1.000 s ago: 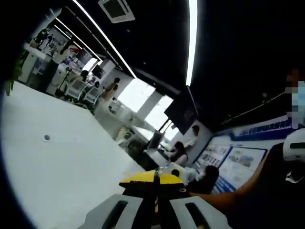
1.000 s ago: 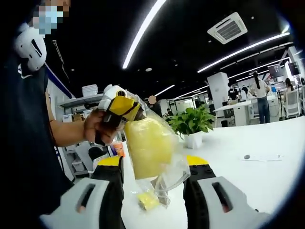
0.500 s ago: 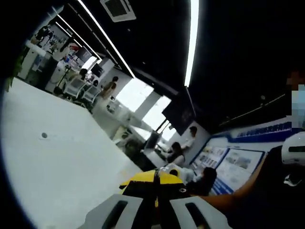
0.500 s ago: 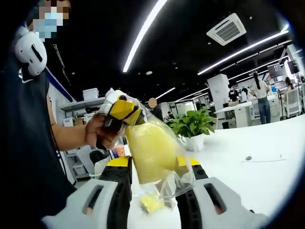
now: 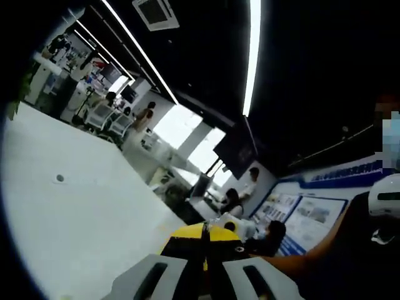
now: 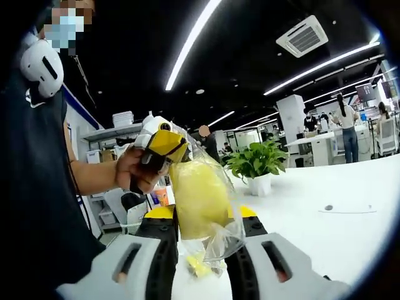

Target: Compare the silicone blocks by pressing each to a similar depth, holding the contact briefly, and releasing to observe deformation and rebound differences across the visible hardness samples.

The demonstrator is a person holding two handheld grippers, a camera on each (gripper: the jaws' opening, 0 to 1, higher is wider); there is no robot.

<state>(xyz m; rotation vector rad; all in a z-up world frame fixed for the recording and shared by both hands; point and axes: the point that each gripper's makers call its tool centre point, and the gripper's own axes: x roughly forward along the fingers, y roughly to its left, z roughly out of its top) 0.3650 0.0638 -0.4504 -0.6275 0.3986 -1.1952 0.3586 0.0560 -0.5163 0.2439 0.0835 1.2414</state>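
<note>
A clear plastic bag (image 6: 219,240) hangs in the air with a yellow silicone block (image 6: 199,197) inside and a small yellow piece (image 6: 197,267) at its bottom. The left gripper (image 6: 164,142), held in a person's hand (image 6: 134,172), is shut on the bag's top edge. In the left gripper view its jaws (image 5: 203,236) stand pressed together, with a thin strip of bag between the yellow tips. My right gripper (image 6: 201,215) comes up from below, and its two jaws have narrowed against the lower sides of the bag, with the block between them.
A white table (image 6: 325,237) spreads under both grippers, with a small round mark (image 6: 328,207) on it, and also appears as the table (image 5: 75,219) in the left gripper view. A potted plant (image 6: 256,165) stands at its far edge. The person's dark-clothed body is close on the left. Other people stand and sit far behind.
The right gripper's jaws have drawn in from wide apart to snug against the bag. The left gripper keeps its hold on the bag's top and has barely shifted.
</note>
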